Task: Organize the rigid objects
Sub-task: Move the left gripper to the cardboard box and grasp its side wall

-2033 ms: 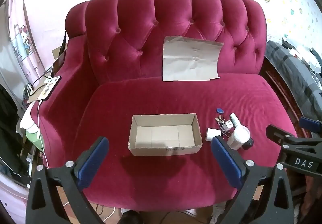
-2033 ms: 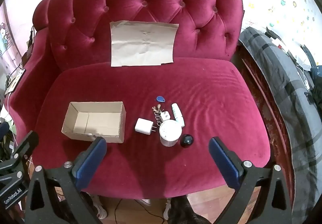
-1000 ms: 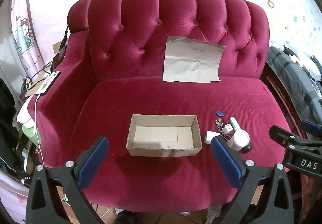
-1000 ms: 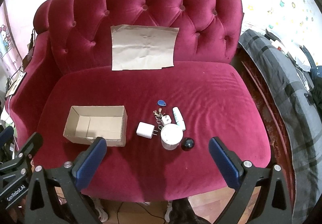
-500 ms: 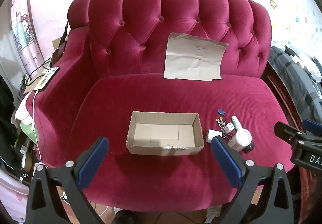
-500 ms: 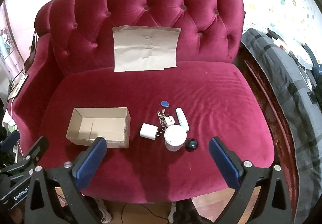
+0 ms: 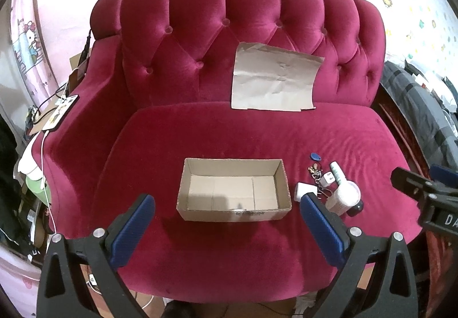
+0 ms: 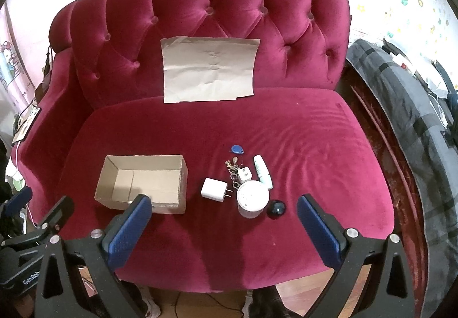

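An empty cardboard box [image 7: 233, 190] [image 8: 143, 182] sits on the crimson sofa seat [image 7: 257, 132] [image 8: 286, 132]. Right of it lies a cluster: a white charger [image 8: 213, 189] [image 7: 306, 190], a white round jar [image 8: 253, 198] [image 7: 345, 196], a black ball [image 8: 276, 208], a keychain with a small white cube [image 8: 243, 174], a white tube [image 8: 262, 170] and a blue tag [image 8: 237, 149] [image 7: 315, 157]. My left gripper [image 7: 227, 220] hangs open in front of the box. My right gripper [image 8: 223, 220] is open just short of the cluster, holding nothing.
A brown paper sheet [image 7: 273, 80] [image 8: 209, 72] leans on the tufted backrest. A grey plaid blanket [image 8: 406, 106] lies right of the sofa. Cables and a phone [image 7: 60, 112] rest on the left armrest. Wooden floor shows below the seat edge.
Both grippers drifted slightly, so the sofa and objects shifted a little in view. Both stayed open and nothing was picked up.
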`<state>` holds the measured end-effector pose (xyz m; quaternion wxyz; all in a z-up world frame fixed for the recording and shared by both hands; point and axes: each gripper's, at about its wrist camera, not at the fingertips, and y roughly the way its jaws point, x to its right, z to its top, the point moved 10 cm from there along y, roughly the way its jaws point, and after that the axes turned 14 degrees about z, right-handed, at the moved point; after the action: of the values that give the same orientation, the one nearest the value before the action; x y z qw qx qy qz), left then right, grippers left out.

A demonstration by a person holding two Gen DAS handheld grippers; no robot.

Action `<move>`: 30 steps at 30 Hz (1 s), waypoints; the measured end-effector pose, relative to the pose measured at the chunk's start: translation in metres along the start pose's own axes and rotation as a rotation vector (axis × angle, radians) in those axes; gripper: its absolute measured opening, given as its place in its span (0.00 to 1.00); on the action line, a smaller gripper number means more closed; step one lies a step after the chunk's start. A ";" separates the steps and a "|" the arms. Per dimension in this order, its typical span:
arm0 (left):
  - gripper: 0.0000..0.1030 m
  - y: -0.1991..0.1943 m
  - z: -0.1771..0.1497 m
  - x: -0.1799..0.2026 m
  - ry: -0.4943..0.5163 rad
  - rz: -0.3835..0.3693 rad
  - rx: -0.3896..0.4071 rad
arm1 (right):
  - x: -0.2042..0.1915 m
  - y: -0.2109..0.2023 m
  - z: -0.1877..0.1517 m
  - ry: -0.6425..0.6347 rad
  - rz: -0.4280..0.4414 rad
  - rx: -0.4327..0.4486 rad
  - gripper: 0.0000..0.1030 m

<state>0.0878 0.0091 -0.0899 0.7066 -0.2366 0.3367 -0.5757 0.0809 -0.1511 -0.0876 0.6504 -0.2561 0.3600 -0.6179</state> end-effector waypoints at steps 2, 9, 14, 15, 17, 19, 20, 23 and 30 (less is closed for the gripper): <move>1.00 0.005 0.000 -0.001 0.005 0.004 -0.002 | 0.001 0.002 0.002 -0.003 -0.004 0.001 1.00; 1.00 0.040 0.000 -0.014 0.002 0.021 -0.026 | 0.005 0.020 0.006 -0.004 -0.004 0.001 1.00; 1.00 0.073 -0.004 -0.030 -0.009 0.036 -0.056 | 0.010 0.040 0.009 -0.013 -0.002 -0.006 1.00; 1.00 0.078 -0.005 -0.033 -0.013 0.039 -0.061 | 0.012 0.046 0.010 -0.013 0.000 -0.009 1.00; 1.00 0.091 -0.007 -0.039 -0.017 0.046 -0.072 | 0.015 0.054 0.010 -0.014 0.002 -0.015 1.00; 1.00 0.105 -0.010 -0.044 -0.018 0.051 -0.082 | 0.019 0.066 0.009 -0.013 0.001 -0.020 1.00; 1.00 0.116 -0.012 -0.047 -0.016 0.059 -0.087 | 0.021 0.069 0.008 -0.013 0.002 -0.022 1.00; 1.00 0.134 -0.016 -0.053 -0.017 0.074 -0.101 | 0.029 0.085 0.007 -0.009 -0.015 -0.030 1.00; 1.00 0.189 -0.032 -0.069 -0.025 0.104 -0.142 | 0.041 0.123 0.002 -0.005 -0.027 -0.054 1.00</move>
<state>0.1799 0.1205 -0.2330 0.7211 -0.2756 0.3798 -0.5098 0.1580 -0.1791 -0.1881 0.6357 -0.2798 0.3715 -0.6161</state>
